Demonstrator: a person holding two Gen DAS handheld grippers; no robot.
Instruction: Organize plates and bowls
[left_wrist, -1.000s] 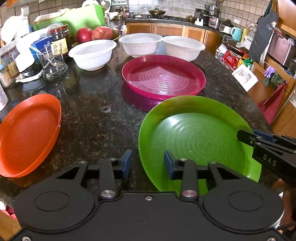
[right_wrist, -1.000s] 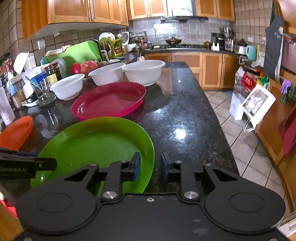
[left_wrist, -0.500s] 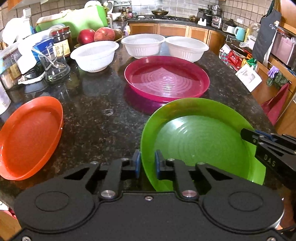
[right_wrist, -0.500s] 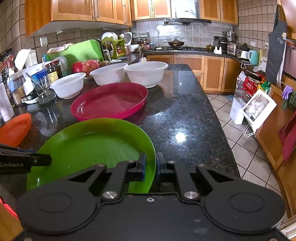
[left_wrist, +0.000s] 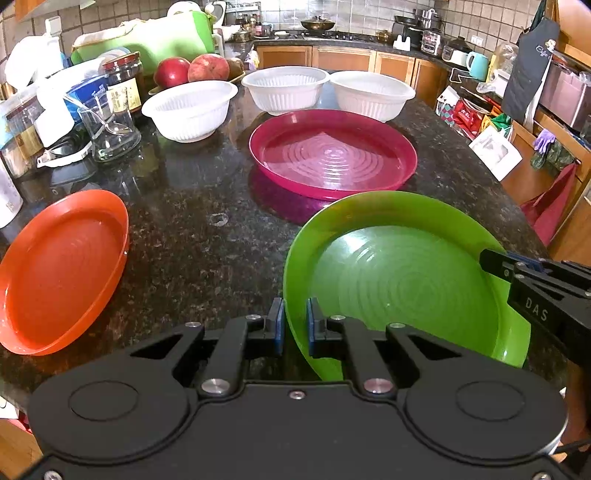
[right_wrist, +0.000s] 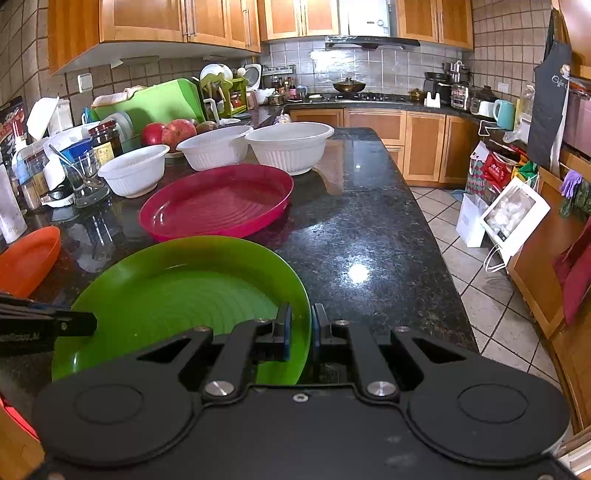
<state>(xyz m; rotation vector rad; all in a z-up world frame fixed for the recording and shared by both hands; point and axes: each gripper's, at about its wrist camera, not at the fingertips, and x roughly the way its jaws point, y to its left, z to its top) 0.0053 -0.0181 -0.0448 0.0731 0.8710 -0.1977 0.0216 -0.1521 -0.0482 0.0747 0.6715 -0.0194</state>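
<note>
A green plate (left_wrist: 399, 280) lies at the near edge of the dark granite counter (left_wrist: 207, 243). My left gripper (left_wrist: 294, 325) is shut on its left rim. My right gripper (right_wrist: 301, 325) is shut on its right rim, with the green plate (right_wrist: 184, 295) spreading to its left. Behind it lies a magenta plate (left_wrist: 332, 155), and an orange plate (left_wrist: 59, 269) sits at the left. Three white bowls stand at the back: one at the left (left_wrist: 190, 105), one in the middle (left_wrist: 284, 86) and one at the right (left_wrist: 371, 94).
Jars, a glass cup (left_wrist: 109, 129), apples (left_wrist: 188, 70) and a green board (left_wrist: 155, 37) crowd the counter's back left. The counter's right edge drops to a tiled floor (right_wrist: 480, 280) with bags and cabinets (right_wrist: 424, 147) beyond.
Both grippers' jaws have closed onto the green plate's rim, the left on the left side and the right on the right side. Neither hand has shifted noticeably.
</note>
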